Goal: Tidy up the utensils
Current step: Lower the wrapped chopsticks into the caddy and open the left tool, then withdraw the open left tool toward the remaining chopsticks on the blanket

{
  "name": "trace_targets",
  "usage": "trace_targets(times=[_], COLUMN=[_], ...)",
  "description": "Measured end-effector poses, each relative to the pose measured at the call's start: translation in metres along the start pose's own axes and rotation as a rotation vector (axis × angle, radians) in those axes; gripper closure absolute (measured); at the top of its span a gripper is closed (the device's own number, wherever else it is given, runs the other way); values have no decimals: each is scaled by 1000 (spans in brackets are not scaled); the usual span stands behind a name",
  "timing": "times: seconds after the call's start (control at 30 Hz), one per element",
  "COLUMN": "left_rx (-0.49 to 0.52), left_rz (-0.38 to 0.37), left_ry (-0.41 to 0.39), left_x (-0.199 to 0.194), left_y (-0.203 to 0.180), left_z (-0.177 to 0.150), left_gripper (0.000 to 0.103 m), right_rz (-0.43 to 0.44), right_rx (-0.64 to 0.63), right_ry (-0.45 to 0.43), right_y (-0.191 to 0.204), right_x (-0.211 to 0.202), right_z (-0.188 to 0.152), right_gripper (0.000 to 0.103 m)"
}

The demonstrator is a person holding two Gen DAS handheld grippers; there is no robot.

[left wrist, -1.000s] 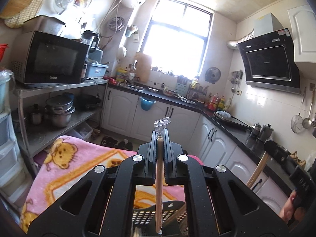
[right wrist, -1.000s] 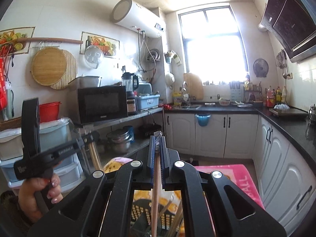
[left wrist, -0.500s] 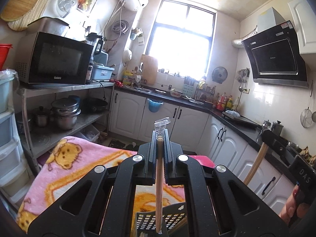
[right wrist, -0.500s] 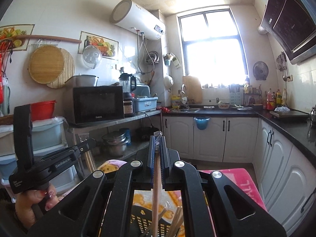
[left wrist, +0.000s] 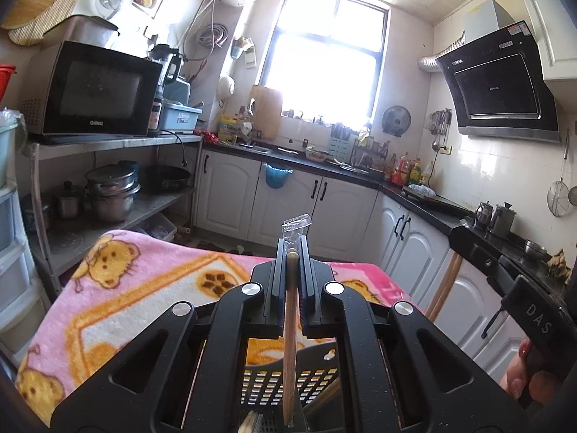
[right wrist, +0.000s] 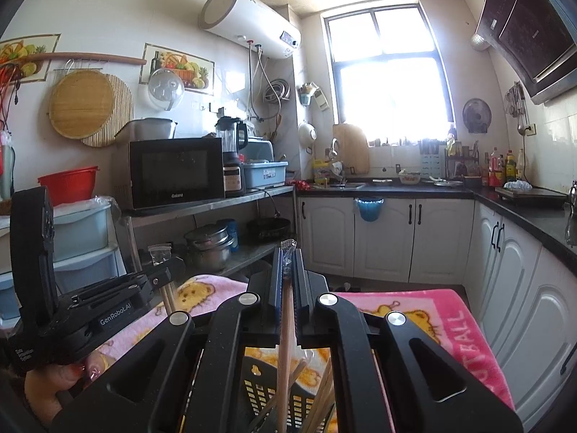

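Left wrist view. Left gripper (left wrist: 293, 252): black two-finger tool, jaws clamped narrow on a pale wooden chopstick (left wrist: 289, 342). Chopstick long axis runs from 12 to 6 o'clock between the fingers, upper tip in a clear plastic wrapper scrap (left wrist: 295, 225) at the fingertips, lower end over a black perforated plastic utensil basket (left wrist: 267, 384). Basket mostly hidden by the gripper body; its contents cannot be made out here. Basket stands on a pink fleece blanket with orange bear print (left wrist: 119, 288). At 4 o'clock, the right gripper (left wrist: 456, 240) is partly cut off, marked "DAS", with a second wooden stick hanging below its fingers; the right hand (left wrist: 530, 379) is at the frame edge. At 10 o'clock, a black microwave oven (left wrist: 97, 90), front lettering too blurred to read surely.

Right wrist view. Right gripper (right wrist: 287, 252): jaws closed tight on another light wooden chopstick (right wrist: 285, 353), long axis 12 to 6 o'clock, lower end down among several loose chopsticks in the black basket (right wrist: 259, 393). Its lower end is cut off by the frame edge. At 8 o'clock, the left gripper (right wrist: 169, 270), labelled "GenRobot.AI", with its stick pointing down; the left hand (right wrist: 54, 386) is partly hidden. Blanket (right wrist: 432, 328) at 4 o'clock bears partial lettering ending "BALL". Microwave (right wrist: 176, 171) reads "Galanz".
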State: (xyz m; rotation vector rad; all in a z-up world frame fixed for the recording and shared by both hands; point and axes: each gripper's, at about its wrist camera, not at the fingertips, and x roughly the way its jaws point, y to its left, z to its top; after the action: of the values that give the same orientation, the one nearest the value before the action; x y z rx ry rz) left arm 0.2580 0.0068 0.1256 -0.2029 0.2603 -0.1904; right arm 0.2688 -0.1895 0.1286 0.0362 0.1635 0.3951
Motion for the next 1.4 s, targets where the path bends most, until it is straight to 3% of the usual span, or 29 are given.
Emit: trace_targets(times=[0.53, 0.67, 0.9, 1.27, 1.4], left_rx=[-17, -26, -37, -54, -56], left_rz=[-47, -54, -66, -85, -80], left_ry=[114, 139, 154, 144, 161], left_x=[6, 1, -11, -36, -43], left_y=[2, 3, 6, 6, 6], left_z=[-24, -27, -26, -22, -22], left_gripper=[98, 82, 65, 21, 12], right_rz=[-28, -39, -51, -70, -71], right_rx=[60, 81, 100, 102, 103], right_ry=[88, 107, 133, 192, 220], right_y=[-9, -13, -19, -22, -21], right_x=[0, -4, -17, -35, -39], right_z=[-29, -34, -41, -52, -56], right_gripper=[93, 89, 78, 63, 61])
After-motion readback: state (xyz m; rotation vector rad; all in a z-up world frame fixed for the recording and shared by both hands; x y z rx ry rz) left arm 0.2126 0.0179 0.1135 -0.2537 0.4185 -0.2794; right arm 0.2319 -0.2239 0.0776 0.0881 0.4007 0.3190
